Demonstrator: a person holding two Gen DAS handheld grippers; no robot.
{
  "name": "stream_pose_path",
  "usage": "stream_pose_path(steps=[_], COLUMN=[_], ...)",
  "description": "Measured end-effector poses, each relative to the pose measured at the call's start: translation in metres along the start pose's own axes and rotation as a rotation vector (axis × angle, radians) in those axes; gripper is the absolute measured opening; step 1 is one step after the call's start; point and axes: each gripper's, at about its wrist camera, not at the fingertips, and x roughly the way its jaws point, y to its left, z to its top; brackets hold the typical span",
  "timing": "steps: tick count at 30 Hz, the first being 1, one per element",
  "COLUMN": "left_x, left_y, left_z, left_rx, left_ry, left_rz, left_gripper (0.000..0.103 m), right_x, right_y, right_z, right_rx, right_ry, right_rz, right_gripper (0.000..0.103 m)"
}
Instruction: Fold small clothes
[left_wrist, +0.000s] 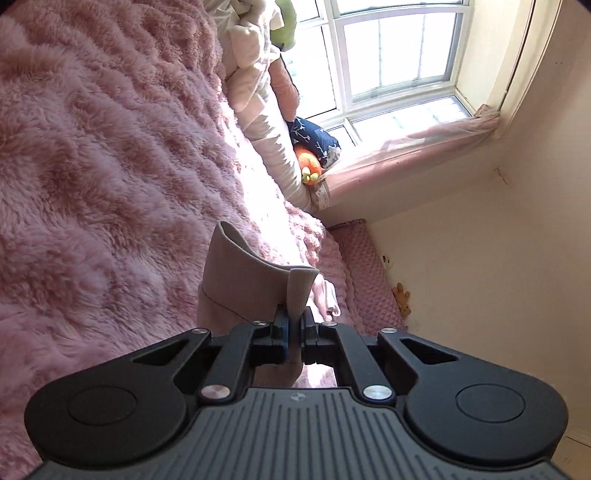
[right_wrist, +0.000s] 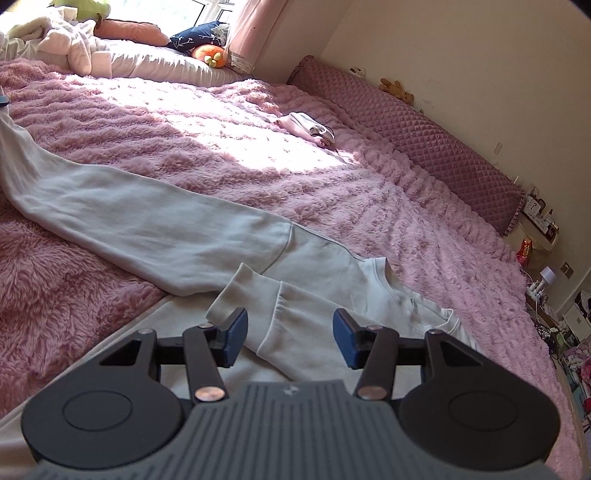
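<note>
Right wrist view, bare blanket (right_wrist: 258, 147) beyond, pale sweatshirt (right_wrist: 166, 229) flat, right gripper (right_wrist: 290, 328) jaws open, left gripper (left_wrist: 294, 325) clamped on cuff (left_wrist: 299, 291).

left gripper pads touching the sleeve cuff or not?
Touching. The left wrist view shows the left gripper shut on the ribbed cuff, both pads pressed against the fabric with no gap, the cuff standing up between them.

Black tongs (right_wrist: 290, 328), blue pads (right_wrist: 238, 325)
</note>
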Motion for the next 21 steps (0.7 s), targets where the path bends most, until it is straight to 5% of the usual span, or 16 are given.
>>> stream_pose_path(steps=[10,14,21], left_x=[0.064,0.093,0.123], left_y=[-0.118,-0.162,-0.189], left_z=[-0.099,-0.183,-0.345], left_rx=[0.041,0.062,0.123], left_ry=[0.243,0.392,0.636], left_rz=[-0.373,-0.478,-0.526], left_gripper=[0.005,0.005,0.005], right_x=[-0.038,-0.054,-0.072], right_y=[-0.075,-0.109,-0.167], right_z=[-0.054,-0.081,-0.138], right_rx=[0.103,0.147,0.240], right_ry=[0.028,0.040,0.099], right_rz=[-0.090,-0.139,-0.217], right_gripper=[0.050,0.050,0.050])
